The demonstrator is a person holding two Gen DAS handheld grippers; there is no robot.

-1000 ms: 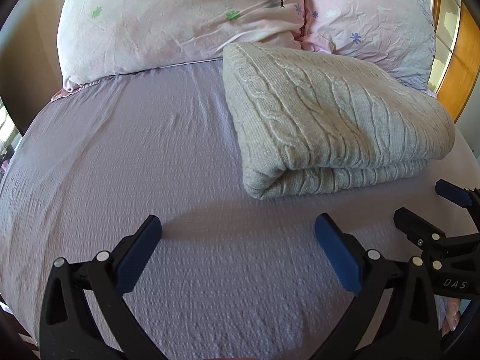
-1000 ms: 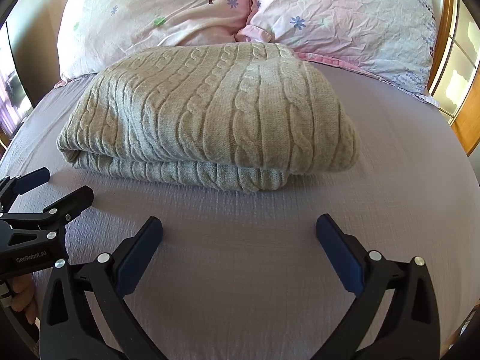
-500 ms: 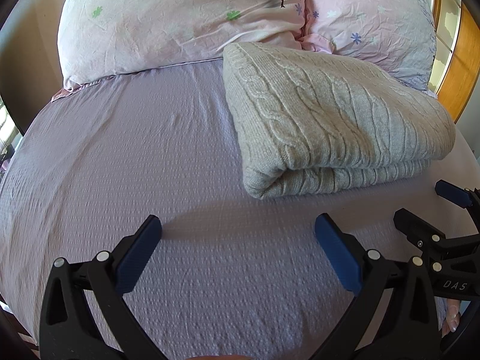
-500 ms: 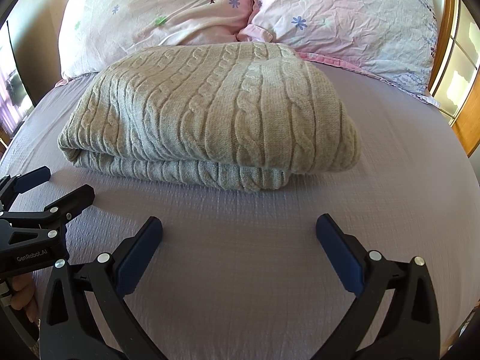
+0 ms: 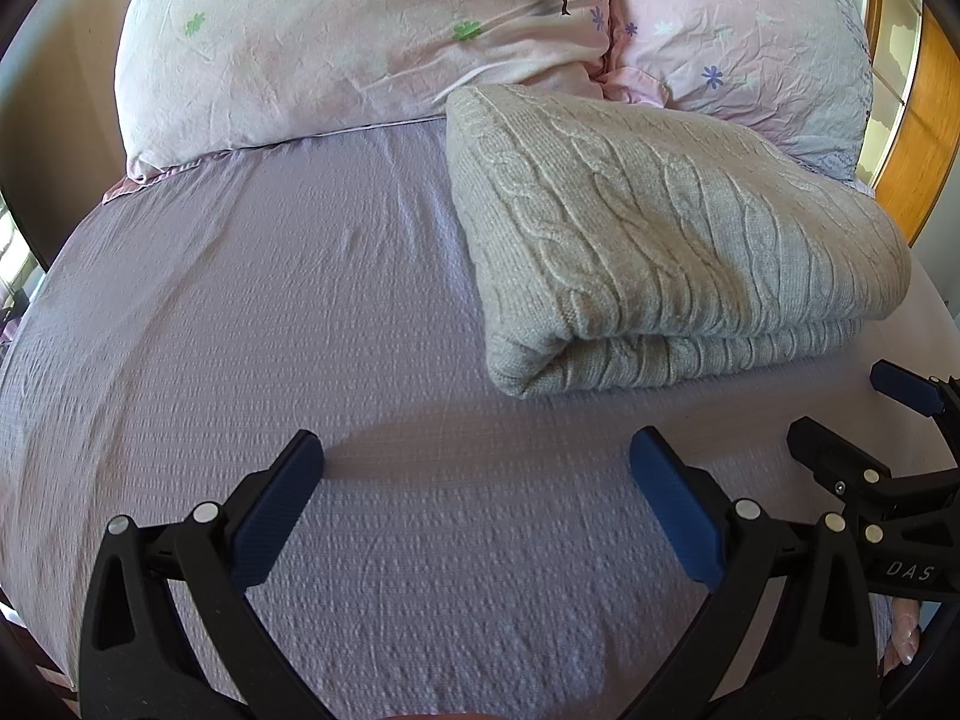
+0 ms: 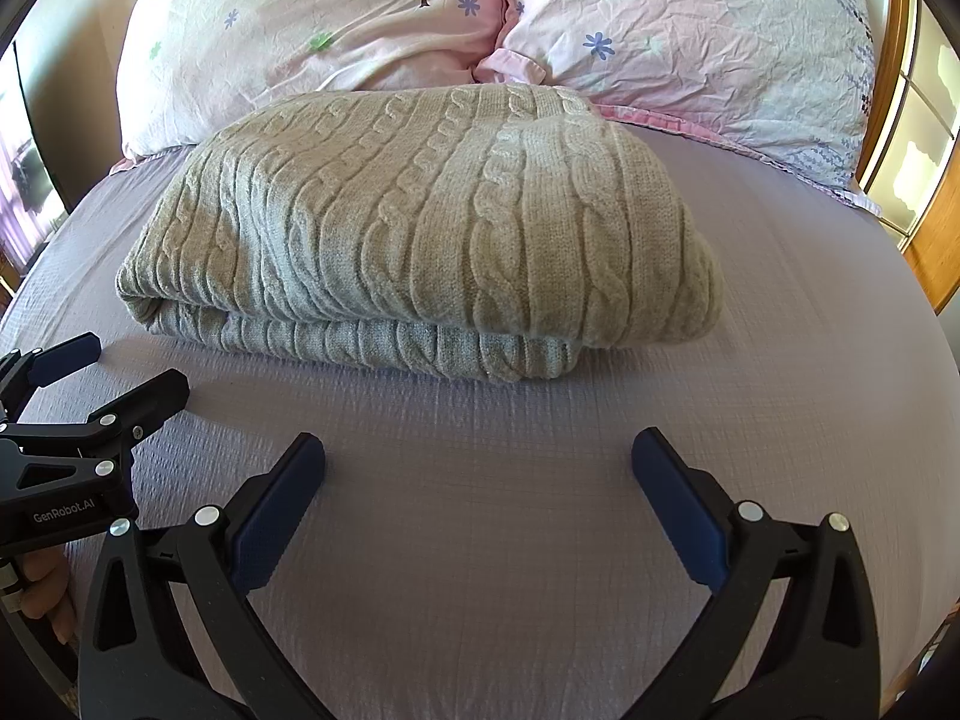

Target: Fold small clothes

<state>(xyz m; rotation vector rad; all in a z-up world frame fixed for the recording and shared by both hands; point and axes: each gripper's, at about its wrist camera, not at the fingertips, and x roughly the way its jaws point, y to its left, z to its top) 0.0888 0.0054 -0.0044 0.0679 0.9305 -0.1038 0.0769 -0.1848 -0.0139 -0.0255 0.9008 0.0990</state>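
A beige cable-knit sweater (image 6: 432, 234) lies folded in a thick rectangular bundle on the lilac bed sheet (image 6: 480, 510). In the left wrist view the sweater (image 5: 660, 252) sits ahead and to the right. My left gripper (image 5: 477, 456) is open and empty, low over the sheet, short of the sweater's near left corner. My right gripper (image 6: 477, 456) is open and empty, over the sheet in front of the sweater's folded front edge. Each gripper shows in the other's view: the right one (image 5: 852, 414) at the right edge, the left one (image 6: 114, 372) at the left edge.
Two pale pink floral pillows (image 6: 336, 30) (image 6: 708, 42) lie against the head of the bed behind the sweater. A wooden window frame (image 6: 936, 240) stands at the right. The sheet (image 5: 240, 330) stretches left of the sweater to the bed's edge.
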